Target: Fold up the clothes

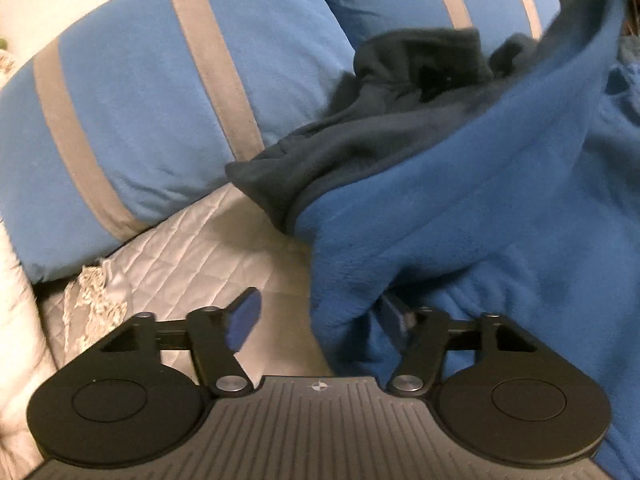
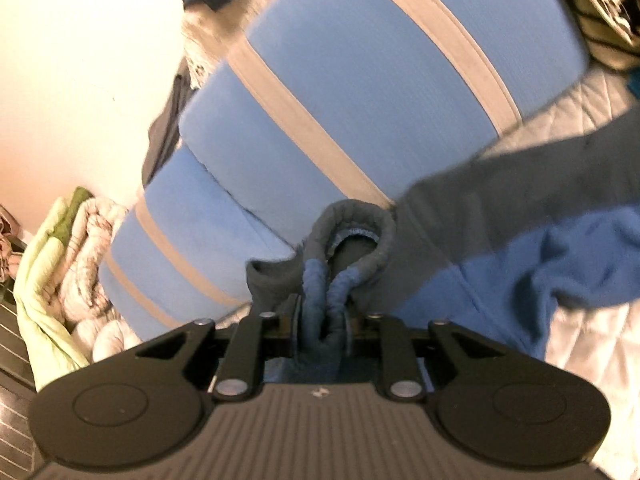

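On the quilted bed cover [image 1: 208,240], filling the 3 o'clock half of the left wrist view, lies the blue fleece garment [image 1: 480,220], its dark grey lining [image 1: 340,148] turned out toward 12 o'clock and resting against the pillows. In the right wrist view the same garment [image 2: 540,272] trails off toward 3 o'clock, and a bunched fold of its blue and grey edge runs straight down into the right tool [image 2: 320,328], whose jaws are clenched tight on that fold. The left tool [image 1: 316,316] is released, its jaws spread wide; one blue-padded finger [image 1: 244,316] stands clear over the bed cover at 9 o'clock of the gap, while the other is partly buried under the fleece hem at 3 o'clock. Beyond the garment, two blue pillows with grey stripes [image 1: 160,100] lean at 10 to 12 o'clock. In the right wrist view a heap of pale green and patterned bedding [image 2: 68,272] sits at 8 o'clock beside a pale wall [image 2: 80,80]. Motion blur softens the right view.
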### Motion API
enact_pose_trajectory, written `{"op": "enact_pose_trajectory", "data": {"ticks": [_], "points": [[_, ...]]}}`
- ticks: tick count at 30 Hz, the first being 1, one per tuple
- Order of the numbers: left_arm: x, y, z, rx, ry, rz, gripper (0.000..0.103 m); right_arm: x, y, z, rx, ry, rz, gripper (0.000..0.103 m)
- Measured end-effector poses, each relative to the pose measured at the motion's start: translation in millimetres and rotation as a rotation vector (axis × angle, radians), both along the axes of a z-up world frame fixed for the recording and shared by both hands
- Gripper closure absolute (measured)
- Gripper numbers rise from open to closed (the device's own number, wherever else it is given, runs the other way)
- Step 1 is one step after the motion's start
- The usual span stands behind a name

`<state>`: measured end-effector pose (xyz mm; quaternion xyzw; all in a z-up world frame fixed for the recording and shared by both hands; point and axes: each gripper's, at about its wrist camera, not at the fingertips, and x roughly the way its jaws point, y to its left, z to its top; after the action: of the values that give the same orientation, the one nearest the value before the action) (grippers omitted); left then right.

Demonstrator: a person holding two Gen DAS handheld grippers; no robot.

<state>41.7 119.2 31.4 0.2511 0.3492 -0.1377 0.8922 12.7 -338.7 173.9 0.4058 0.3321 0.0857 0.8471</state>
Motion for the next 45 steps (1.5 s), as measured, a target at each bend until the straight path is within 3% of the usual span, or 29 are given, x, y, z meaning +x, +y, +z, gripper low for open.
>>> {"op": "enact_pose_trajectory", "data": {"ticks": [2, 3, 4, 7, 9, 13, 16, 18, 21, 22, 23, 24, 25, 26, 30, 37, 41, 45], "points": [[8.7, -0.3, -2.1, -0.034, 0.023, 0.005, 0.066, 6.6, -1.4, 5.4, 0.0, -0.016, -0.003, 0.085], [9.7, -3.1, -0.3, -0.022, 0.012, 0.02, 0.079, 10.7, -2.8, 9.4, 0.006, -0.031, 0.001, 0.085], [10.2, -6.2, 1.8, -0.005, -0.002, 0.037, 0.084, 14.8, -4.4, 13.6, 0.012, -0.046, 0.006, 0.087], [-1.8, -20.4, 12.7, 0.097, -0.118, 0.03, 0.09, 12.8, -14.2, 27.7, 0.034, -0.135, 0.017, 0.088], [-16.9, -27.4, 14.1, 0.184, -0.195, -0.015, 0.09, 4.2, -20.0, 27.2, -0.012, -0.123, -0.003, 0.088], [-33.7, -30.7, -9.3, 0.297, -0.176, -0.1, 0.091, -20.2, -39.7, -47.0, 0.073, 0.09, -0.071, 0.088], [-36.5, -30.5, -24.2, 0.33, -0.144, -0.118, 0.091, -41.1, -44.0, -114.4, 0.149, 0.259, -0.109, 0.089], [-33.3, -31.5, -24.6, 0.32, -0.116, -0.106, 0.09, -46.6, -44.6, -135.5, 0.19, 0.297, -0.129, 0.089], [-30.2, -34.6, -22.5, 0.324, -0.086, -0.094, 0.088, -48.8, -47.0, -143.1, 0.208, 0.323, -0.154, 0.075], [-29.6, -35.9, -21.4, 0.329, -0.078, -0.092, 0.085, -48.9, -48.0, -142.6, 0.206, 0.33, -0.161, 0.052], [-29.8, -35.1, -20.5, 0.336, -0.084, -0.083, 0.081, -49.1, -49.1, -142.2, 0.204, 0.338, -0.169, 0.042], [-30.0, -34.0, -19.7, 0.344, -0.092, -0.074, 0.073, -50.5, -48.9, -134.6, 0.173, 0.322, -0.165, 0.037], [-30.3, -33.0, -18.8, 0.351, -0.1, -0.064, 0.067, -52.0, -48.5, -126.2, 0.139, 0.304, -0.16, 0.026], [-30.9, -32.2, -17.5, 0.343, -0.095, -0.068, 0.064, -52.7, -47.7, -118.7, 0.102, 0.286, -0.151, 0.021], [-35.8, -30.1, -12.5, 0.315, -0.08, -0.093, 0.045, -60.6, -42.2, -92.2, -0.08, 0.215, -0.061, 0.021], [-65.7, -38.4, -0.2, 0.327, -0.131, -0.194, 0.042, -75.9, -10.3, -63.1, -0.373, 0.097, 0.147, 0.021], [-86.5, -51.2, 13.3, 0.348, -0.213, -0.285, 0.041, -84.2, 22.4, -51.8, -0.653, -0.014, 0.301, 0.023], [-95.4, -63.8, 22.2, 0.339, -0.243, -0.322, 0.04, -93.7, 51.0, -55.9, -0.906, -0.102, 0.425, 0.025]]}}
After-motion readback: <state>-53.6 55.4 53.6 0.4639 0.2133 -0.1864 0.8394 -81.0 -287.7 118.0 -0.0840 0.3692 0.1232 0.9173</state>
